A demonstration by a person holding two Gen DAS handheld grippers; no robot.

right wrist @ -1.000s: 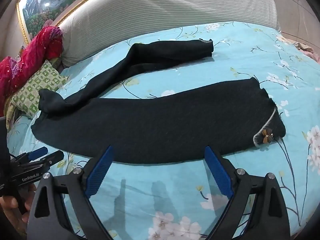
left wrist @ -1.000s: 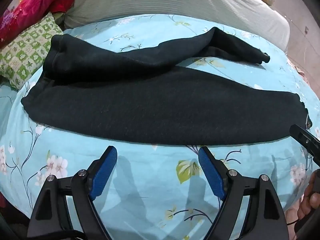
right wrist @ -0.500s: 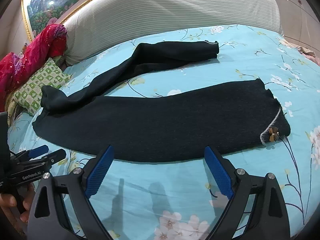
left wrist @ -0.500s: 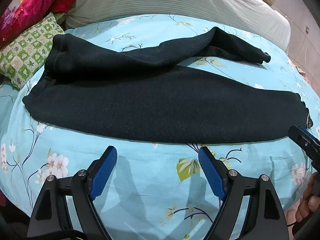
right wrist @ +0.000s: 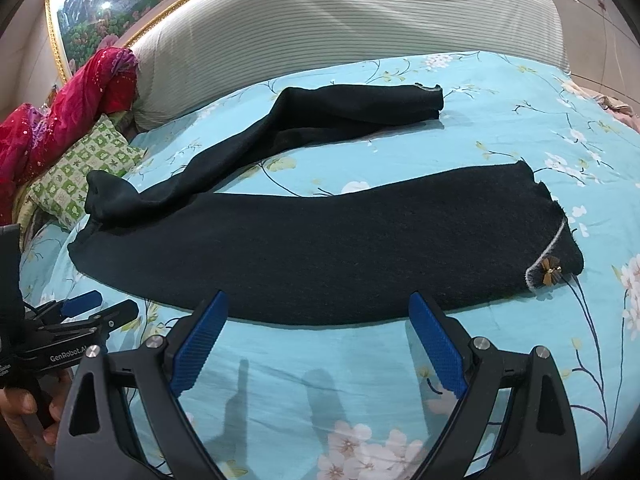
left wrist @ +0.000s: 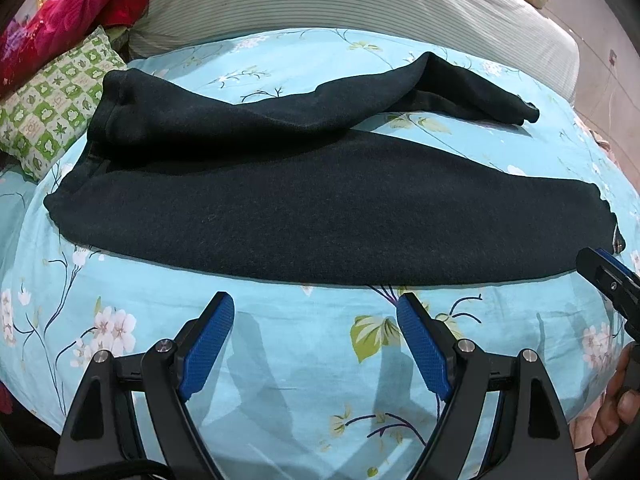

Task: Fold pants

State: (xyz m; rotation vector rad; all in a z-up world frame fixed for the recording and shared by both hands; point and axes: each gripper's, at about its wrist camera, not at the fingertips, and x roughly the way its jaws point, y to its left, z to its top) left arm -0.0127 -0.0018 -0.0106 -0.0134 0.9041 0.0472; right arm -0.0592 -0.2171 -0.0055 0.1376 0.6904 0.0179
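Opening step of the fold, by the look of it: nothing gripped, nothing doubled over yet.

Black pants spread flat on the bed, filling the middle band of the left wrist view. Waist end at centre left, close to the green checked pillow in the upper left. Near leg stretched straight across the centre of the right wrist view, its hem at centre right marked by a pale trim line and a small brown bow. Far leg splayed away toward the upper centre, creased and kinked, with bare sheet showing between the two legs. Red fabric heaped in the upper left, striped bolster across the top.

Left claw low in its frame, blue pads spread wide apart, empty, just short of the near edge of the cloth. Right claw likewise wide apart and empty, tips just reaching the near leg's lower edge.

Next move, most likely: reach over the near leg to the far leg, pinch its hem at upper centre with one claw and its thigh nearer the crotch with the other, then draw it over to lie stacked on the near leg. Needs a clean grip on the far leg alone, and enough tension to flatten the kink.
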